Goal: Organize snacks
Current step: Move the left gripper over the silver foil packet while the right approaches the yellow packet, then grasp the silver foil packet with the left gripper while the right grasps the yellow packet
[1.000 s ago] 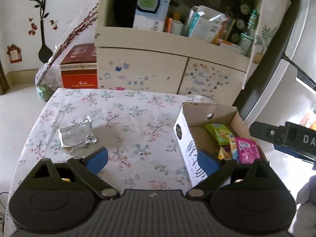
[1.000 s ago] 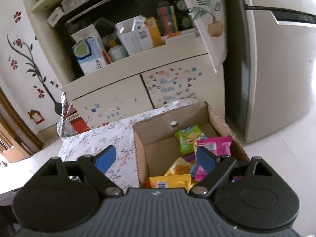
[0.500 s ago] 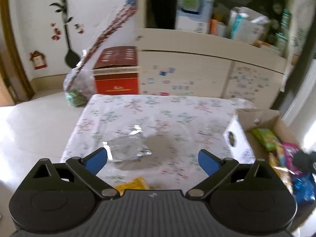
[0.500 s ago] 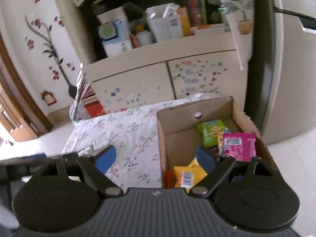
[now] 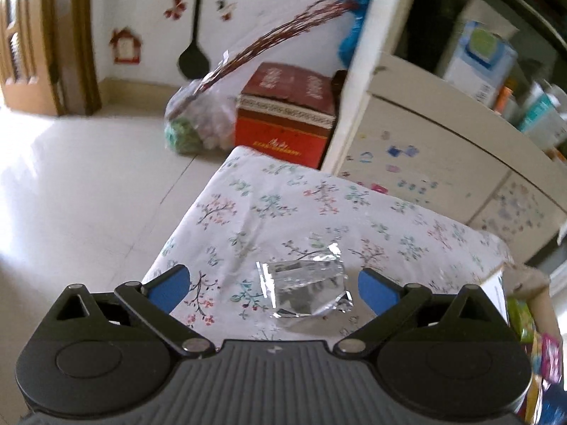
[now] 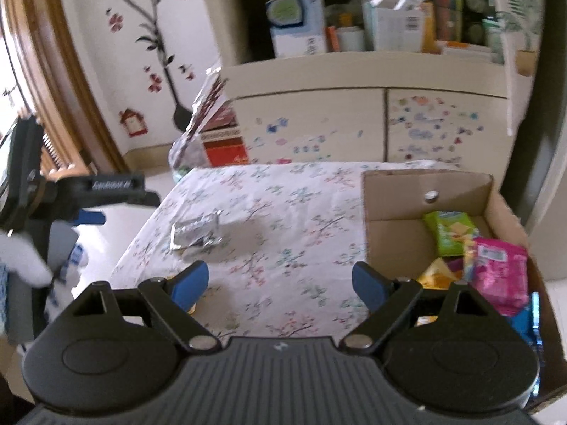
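A silver foil snack packet (image 5: 307, 289) lies on the floral tablecloth (image 5: 283, 209); it also shows in the right wrist view (image 6: 196, 231). My left gripper (image 5: 271, 288) is open and hangs just above the packet, which sits between its blue fingertips (image 5: 166, 288). My right gripper (image 6: 280, 283) is open and empty over the table's near edge, left of the cardboard box (image 6: 389, 248). The box holds a green packet (image 6: 450, 226), a pink packet (image 6: 499, 272), a yellow one (image 6: 439, 272) and a blue one (image 6: 528, 322).
A cream cabinet (image 6: 336, 120) with cluttered shelves stands behind the table. A red carton (image 5: 287, 117) and a plastic bag (image 5: 191, 120) sit on the floor at the table's far left corner. The left gripper's body (image 6: 71, 191) shows at the left of the right wrist view.
My left gripper has swung left from the box and now hangs over the foil packet. My right gripper has drawn back and left, away from above the box.
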`<state>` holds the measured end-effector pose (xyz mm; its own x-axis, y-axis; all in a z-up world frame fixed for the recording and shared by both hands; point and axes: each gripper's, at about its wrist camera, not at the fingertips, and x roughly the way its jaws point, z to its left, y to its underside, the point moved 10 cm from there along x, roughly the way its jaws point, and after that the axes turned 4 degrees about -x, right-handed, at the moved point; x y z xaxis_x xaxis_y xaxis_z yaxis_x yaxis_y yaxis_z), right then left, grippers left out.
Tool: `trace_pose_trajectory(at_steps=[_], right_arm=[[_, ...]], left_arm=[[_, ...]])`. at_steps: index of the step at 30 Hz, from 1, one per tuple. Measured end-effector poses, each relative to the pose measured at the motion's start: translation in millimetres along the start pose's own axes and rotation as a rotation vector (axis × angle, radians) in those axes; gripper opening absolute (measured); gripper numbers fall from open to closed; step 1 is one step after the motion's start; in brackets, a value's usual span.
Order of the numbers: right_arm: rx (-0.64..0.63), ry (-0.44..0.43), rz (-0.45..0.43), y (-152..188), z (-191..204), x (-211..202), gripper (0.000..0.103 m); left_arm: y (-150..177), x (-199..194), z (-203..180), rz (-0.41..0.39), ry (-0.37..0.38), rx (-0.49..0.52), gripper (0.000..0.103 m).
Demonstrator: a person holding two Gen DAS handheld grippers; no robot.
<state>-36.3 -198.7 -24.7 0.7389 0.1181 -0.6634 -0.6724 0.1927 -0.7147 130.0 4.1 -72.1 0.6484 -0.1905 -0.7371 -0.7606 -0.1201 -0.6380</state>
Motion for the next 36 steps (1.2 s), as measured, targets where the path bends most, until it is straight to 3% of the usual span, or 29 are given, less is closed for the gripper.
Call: trace_pose_trajectory(at_steps=[9,19,30,36], right_arm=[[-0.101,-0.093,0.050,14,48,42,0.088],[-0.207,-0.197,0.104,34,105,92,0.088],[-0.269,-0.205,0.122,50,133,130,0.088],[-0.316,-0.150,0.136,59,140,151,0.088]], left_arm=[[1,34,8,0.107,0.067,-0.065,0.103],[1,56,16,0.165,0.087,-0.024,0.103],[-1,76,16,0.203,0.088,-0.002,0.103],[2,86,6,0.224,0.096,0.011,0.103]])
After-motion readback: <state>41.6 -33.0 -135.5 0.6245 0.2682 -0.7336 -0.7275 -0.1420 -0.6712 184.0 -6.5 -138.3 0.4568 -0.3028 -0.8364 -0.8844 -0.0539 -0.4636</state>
